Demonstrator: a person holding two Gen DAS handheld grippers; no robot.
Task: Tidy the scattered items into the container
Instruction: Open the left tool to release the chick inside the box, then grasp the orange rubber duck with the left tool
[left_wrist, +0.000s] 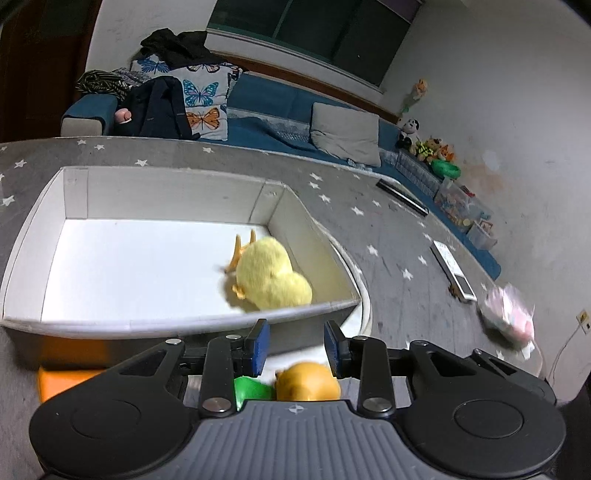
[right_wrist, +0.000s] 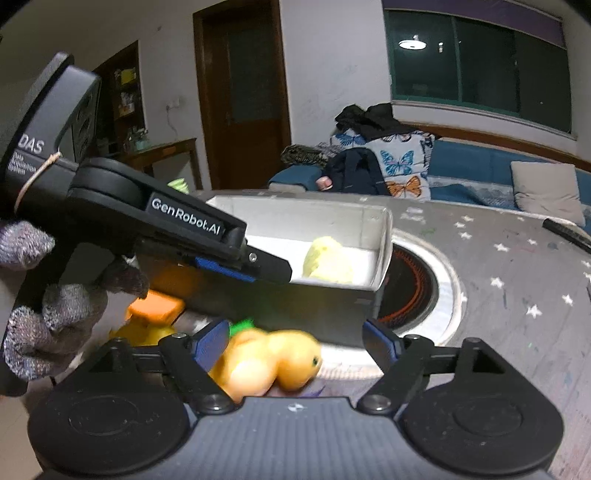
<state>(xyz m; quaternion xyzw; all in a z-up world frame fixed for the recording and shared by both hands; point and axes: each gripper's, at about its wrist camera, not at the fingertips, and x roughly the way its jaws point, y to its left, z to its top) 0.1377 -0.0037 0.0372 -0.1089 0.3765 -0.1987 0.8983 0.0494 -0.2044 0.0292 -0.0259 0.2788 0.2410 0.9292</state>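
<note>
One yellow plush chick (left_wrist: 271, 275) already lay at the right end of the white box (left_wrist: 177, 321), mid-frame. The step in hand looked like the next pickup: the right gripper (right_wrist: 295, 341) stood wide apart around a blurred orange rubber duck (right_wrist: 273, 360) at lower centre, needing to close. The left gripper (left_wrist: 297, 341) hovered empty, parted.

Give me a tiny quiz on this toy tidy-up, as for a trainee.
1. True or false: the yellow plush chick lies inside the white box.
2. Which stands wider open: A the left gripper, B the right gripper?
3. Fill in: the orange rubber duck lies ___ the box.

Key: 1 true. 2 B. 3 outside, on the table before its near wall.
</note>
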